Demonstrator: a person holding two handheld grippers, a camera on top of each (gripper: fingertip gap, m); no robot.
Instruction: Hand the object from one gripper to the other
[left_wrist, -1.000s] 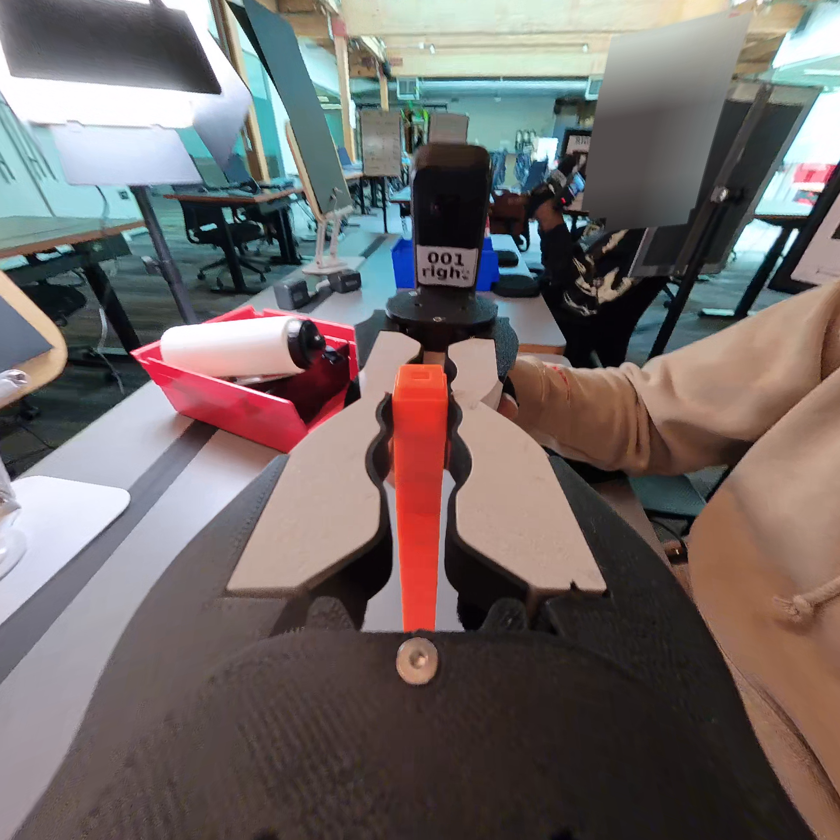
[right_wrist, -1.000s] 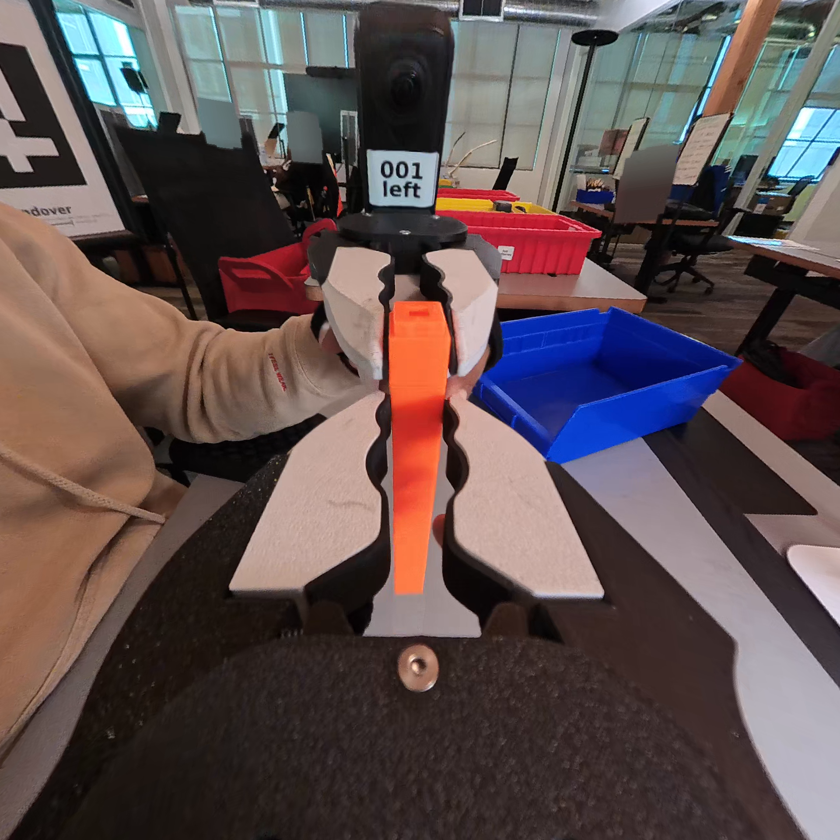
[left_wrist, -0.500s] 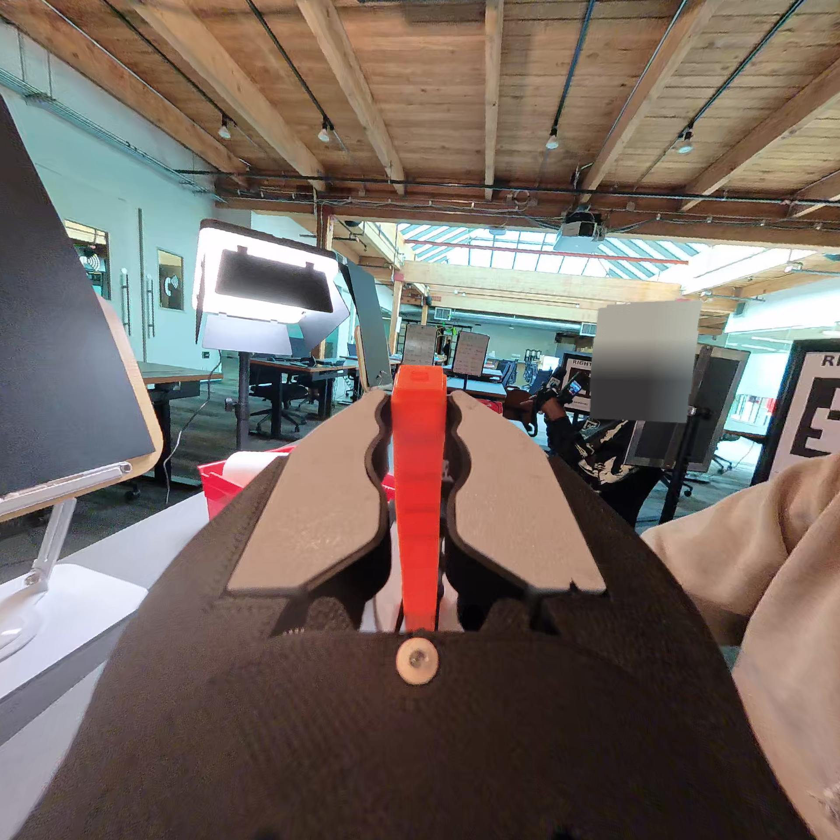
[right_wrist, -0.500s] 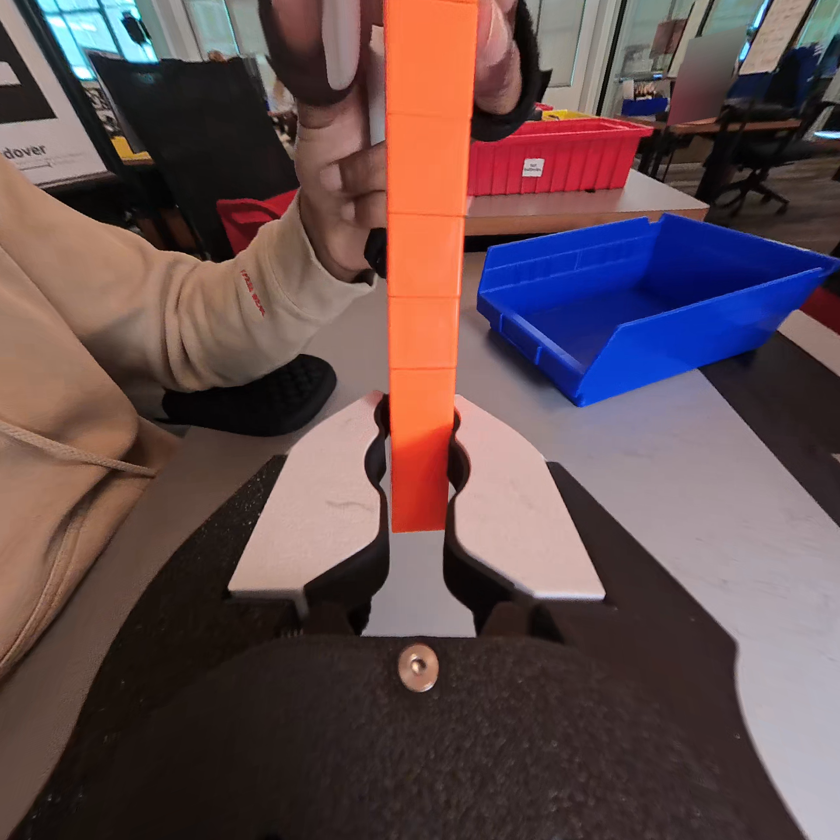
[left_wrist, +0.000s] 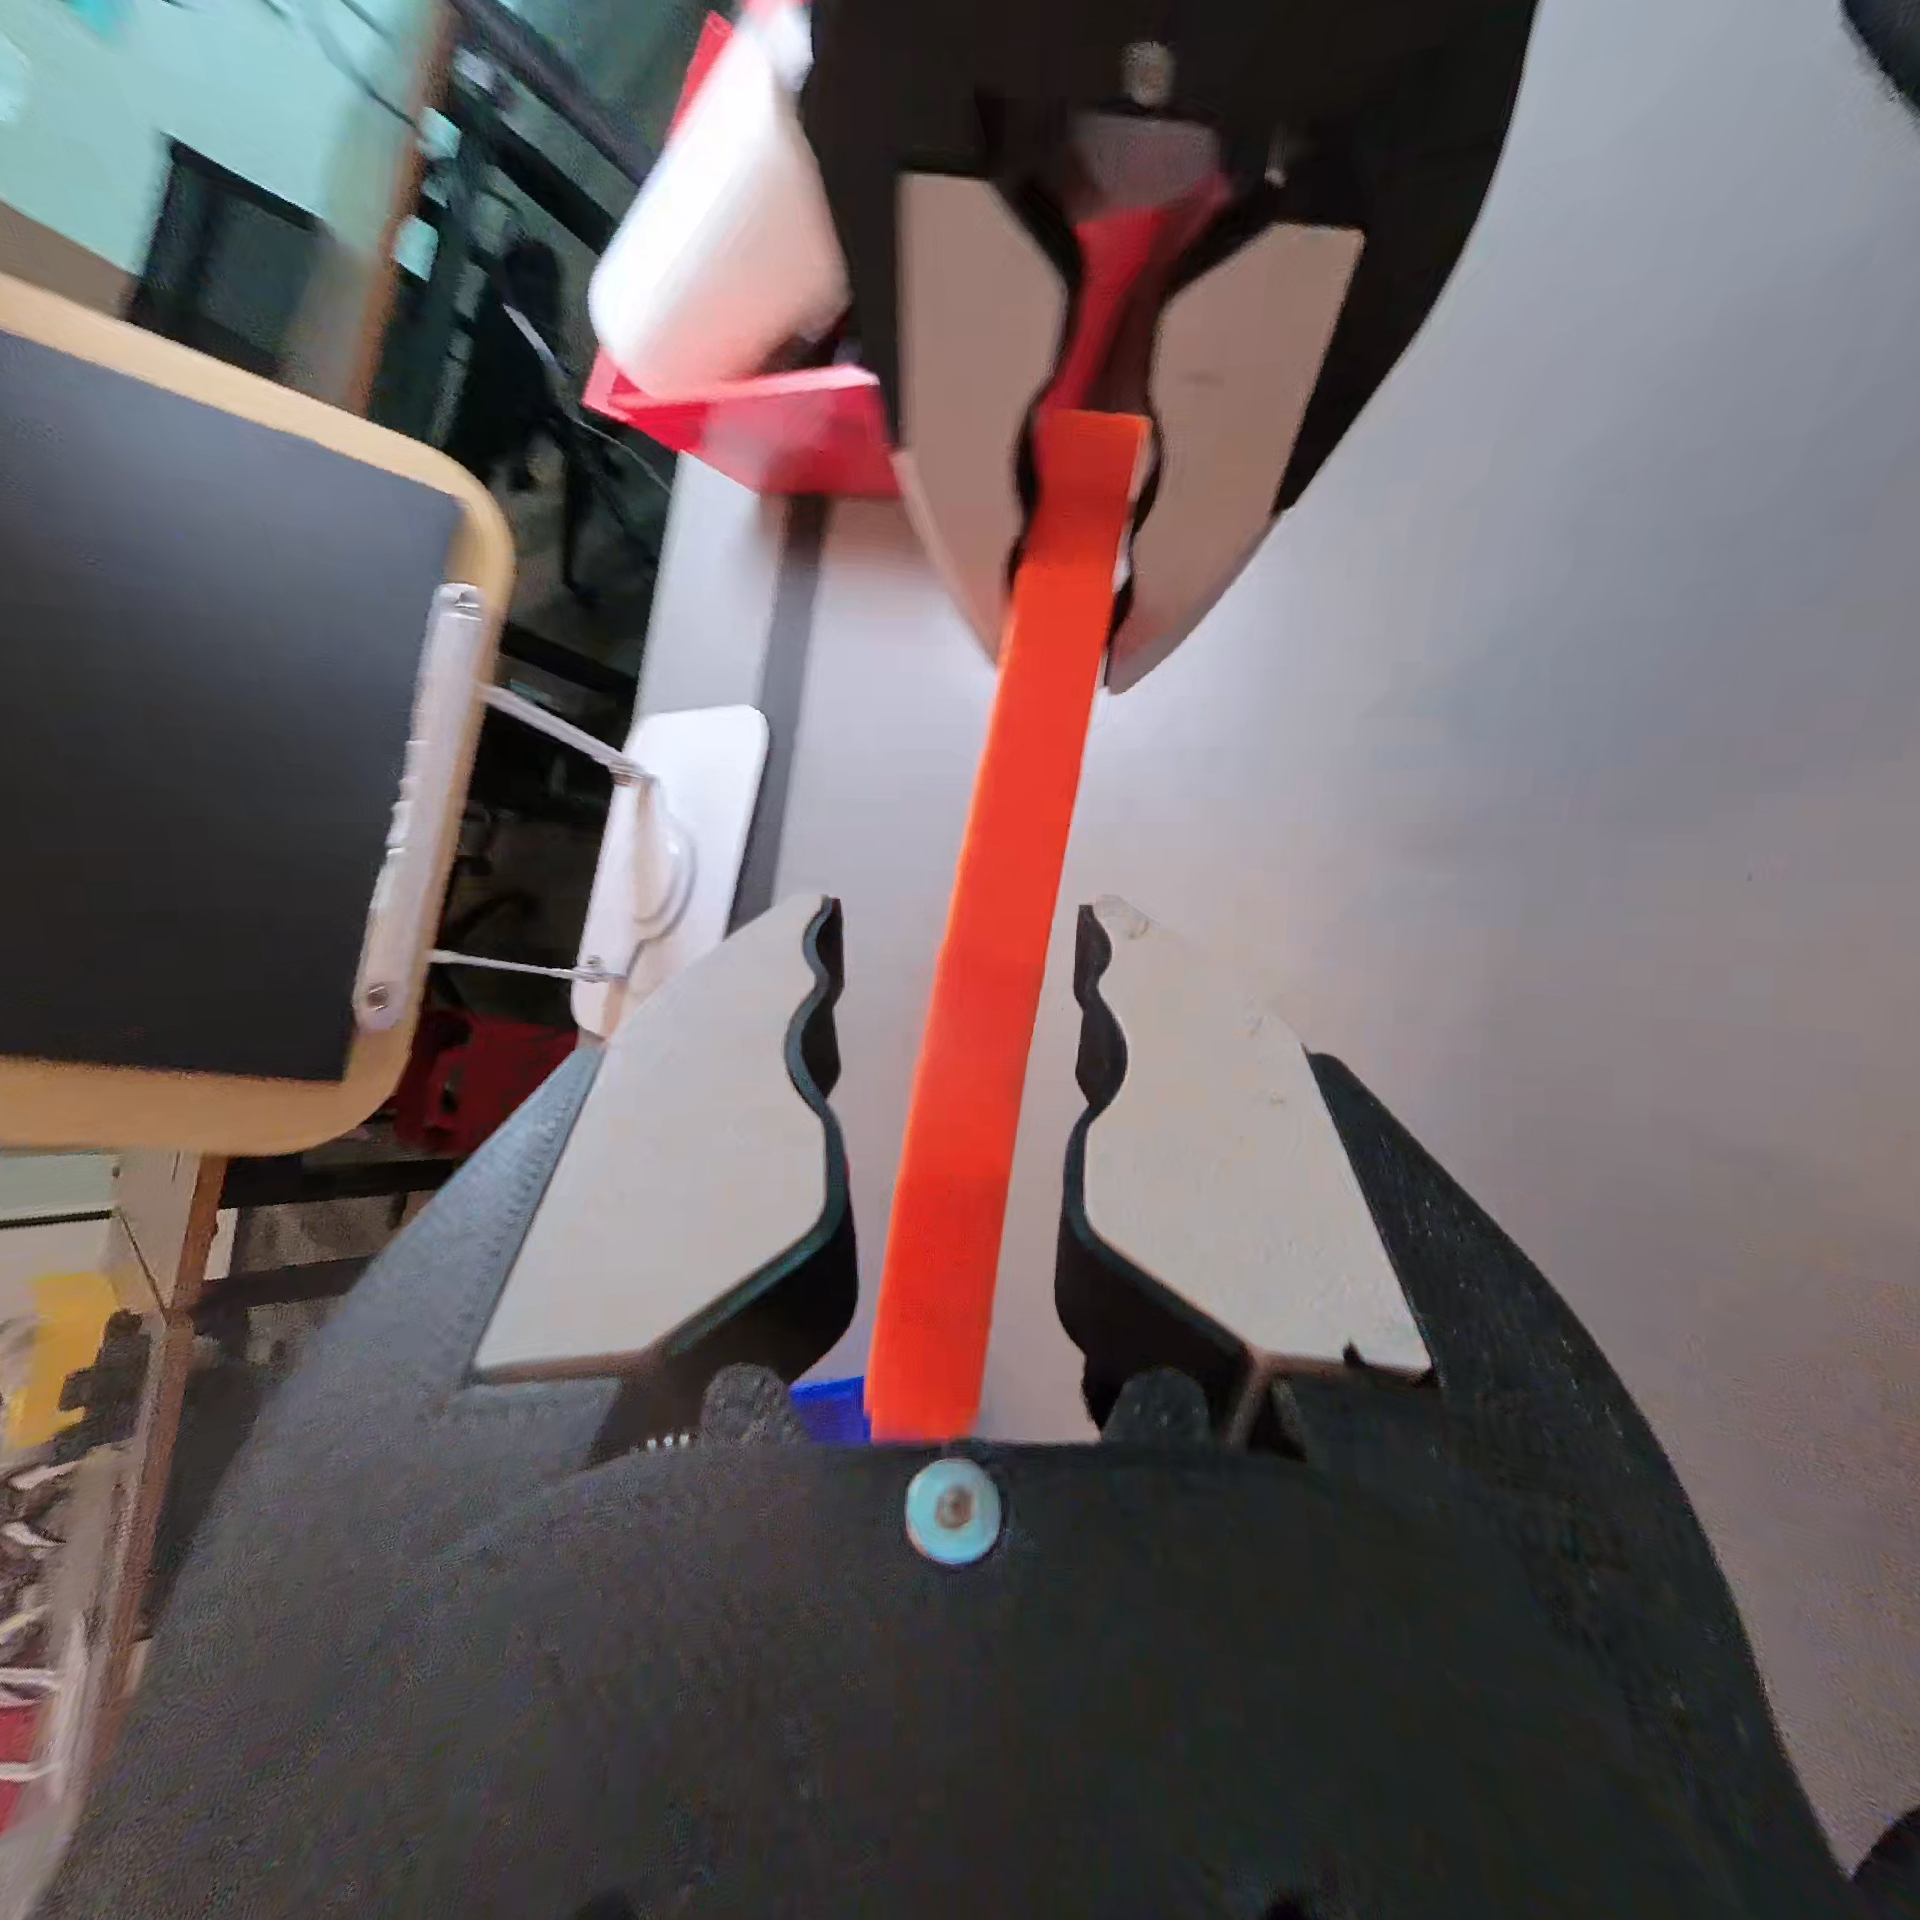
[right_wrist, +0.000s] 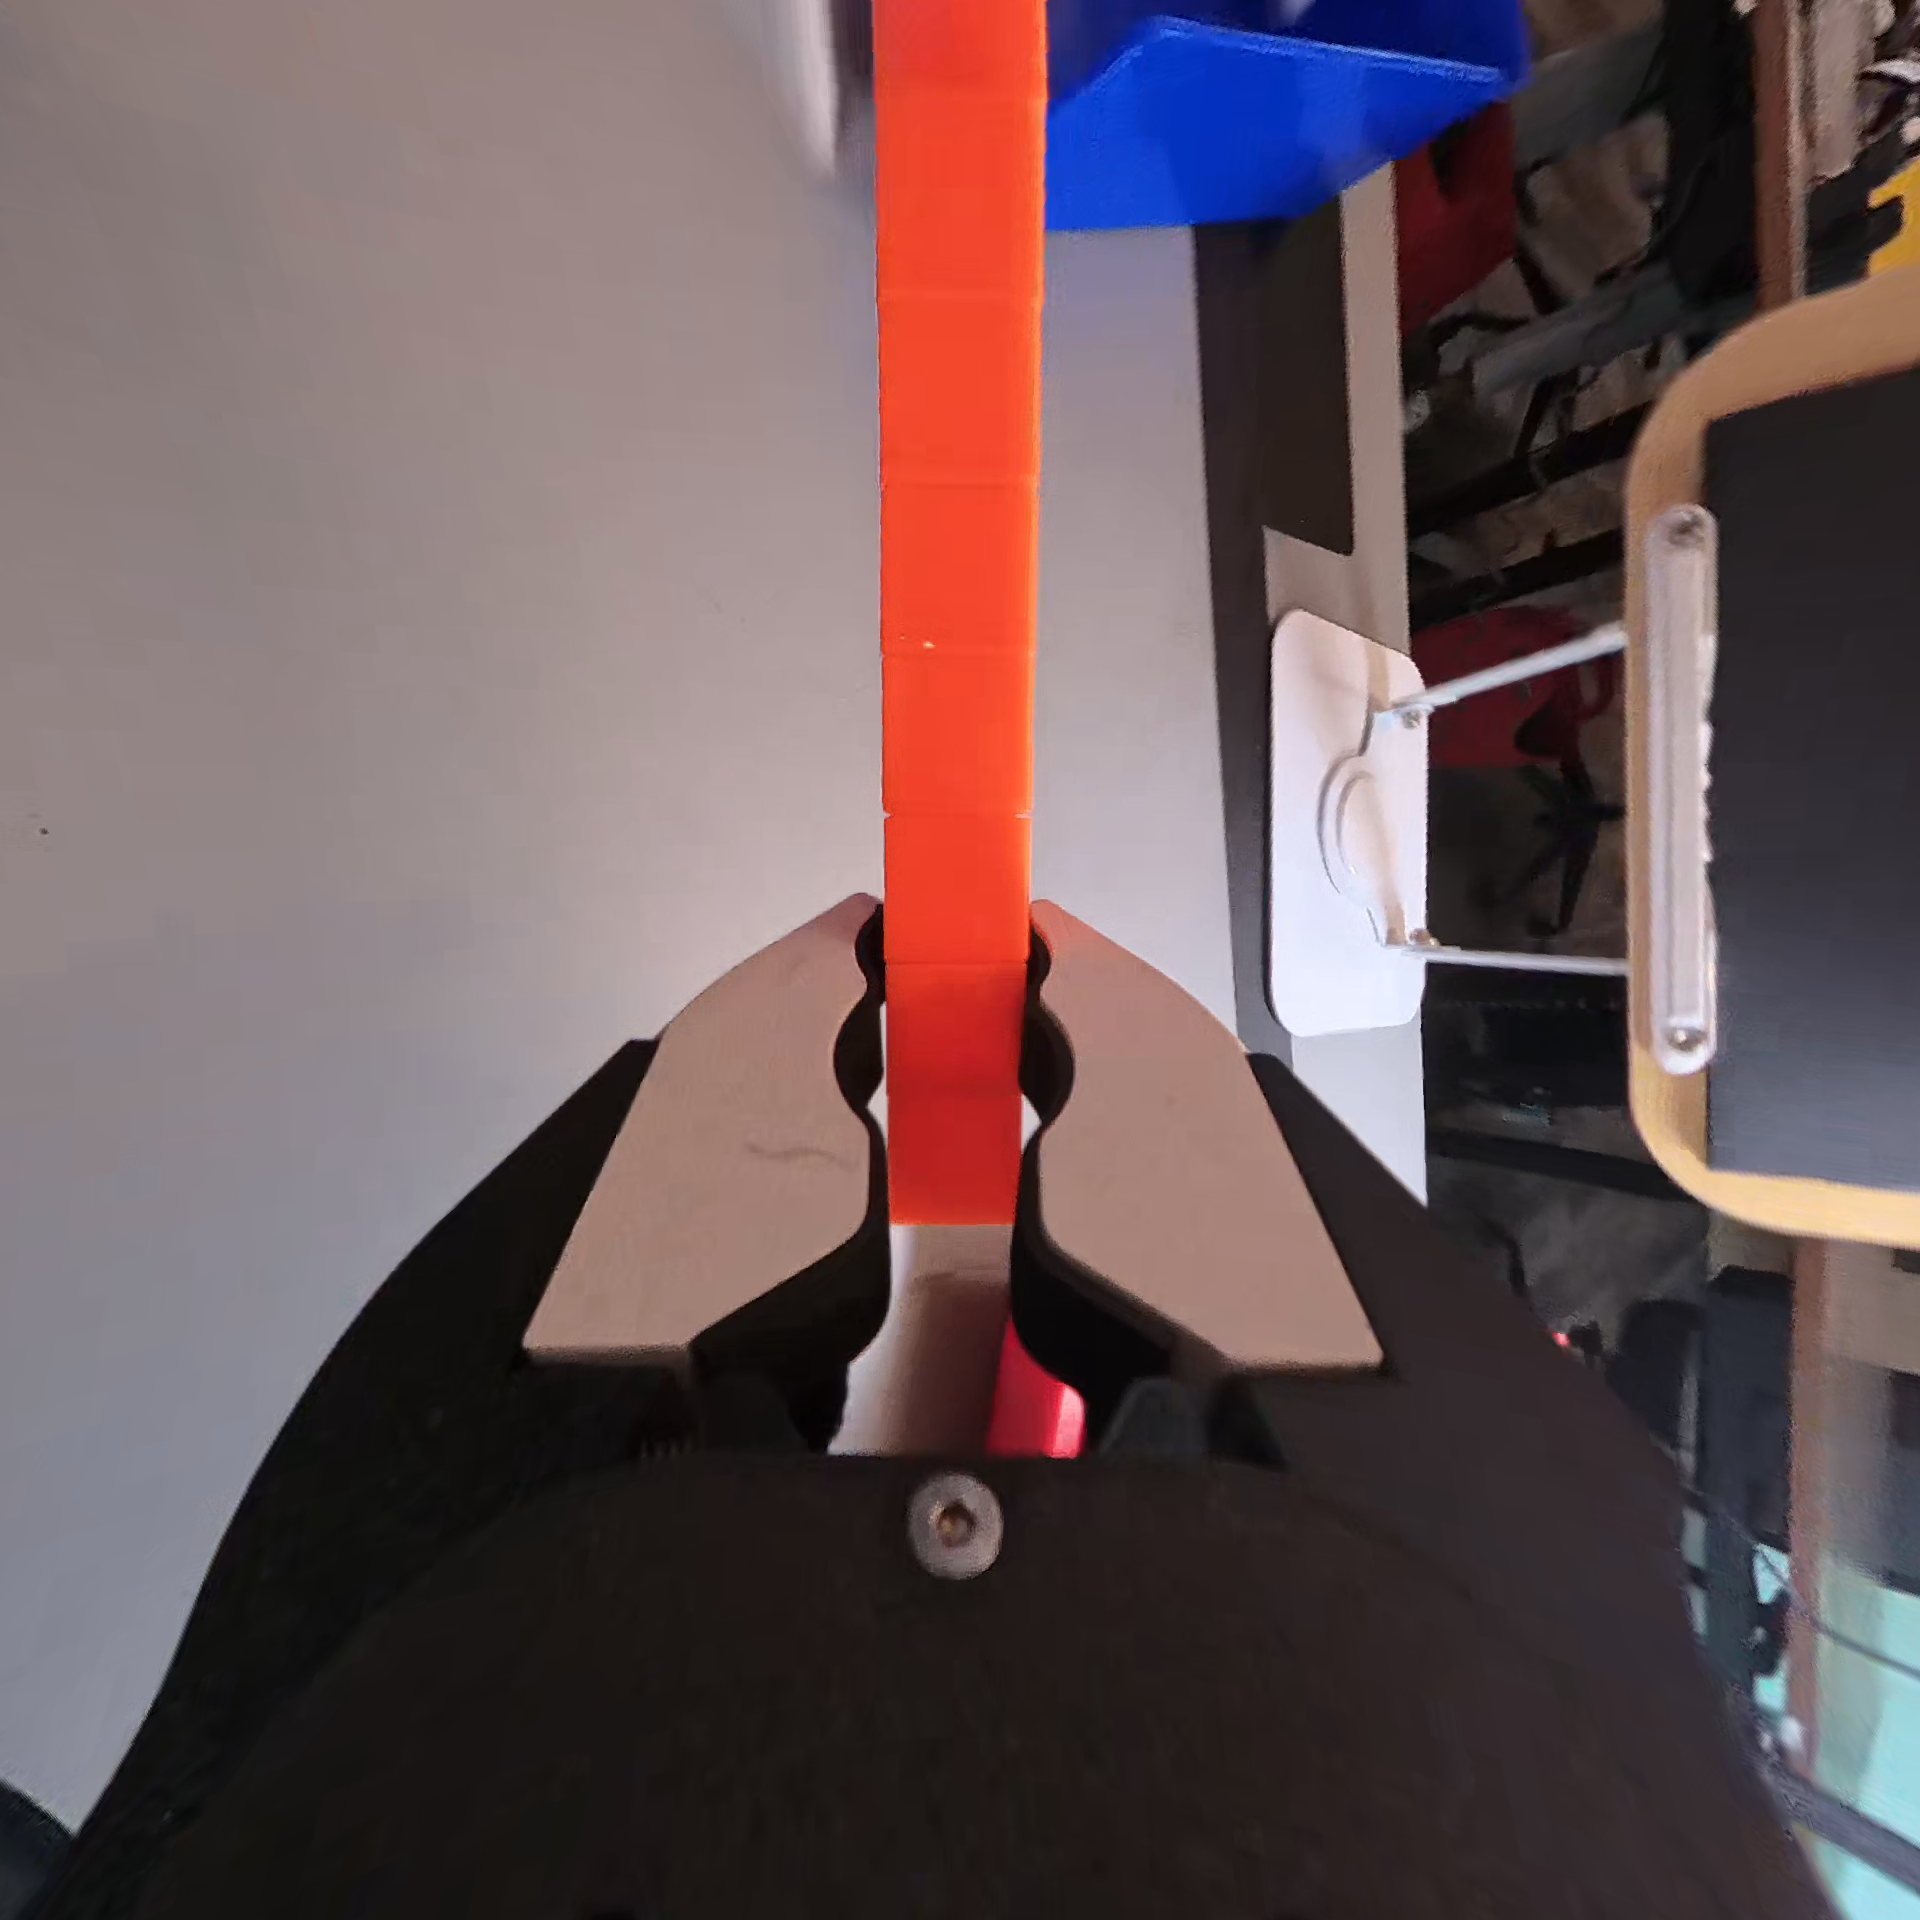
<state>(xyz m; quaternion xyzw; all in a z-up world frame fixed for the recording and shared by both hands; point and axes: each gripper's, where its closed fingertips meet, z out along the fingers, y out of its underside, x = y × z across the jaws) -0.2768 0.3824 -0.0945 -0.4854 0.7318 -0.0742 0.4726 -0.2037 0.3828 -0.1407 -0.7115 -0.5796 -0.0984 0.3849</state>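
While the right gripper (right_wrist: 956, 935) kept its jaws clamped on the bottom end of the orange block bar (right_wrist: 958, 644), the left gripper (left_wrist: 956, 935) stood with its jaws spread, a clear gap showing on either side of the bar and nothing gripped. So the bar hung in the air over the grey table (left_wrist: 1558, 727), held by one end only, running back between the left fingers (left_wrist: 686, 1132) without touching them. In the left wrist view the right gripper (left_wrist: 1075, 623) showed pinching the far end. By my reckoning the handover was all but made; the sound move was to draw the left gripper straight back along the bar, without brushing it, and keep the right squeeze steady, since a long bar held by its tip could swing or slip.
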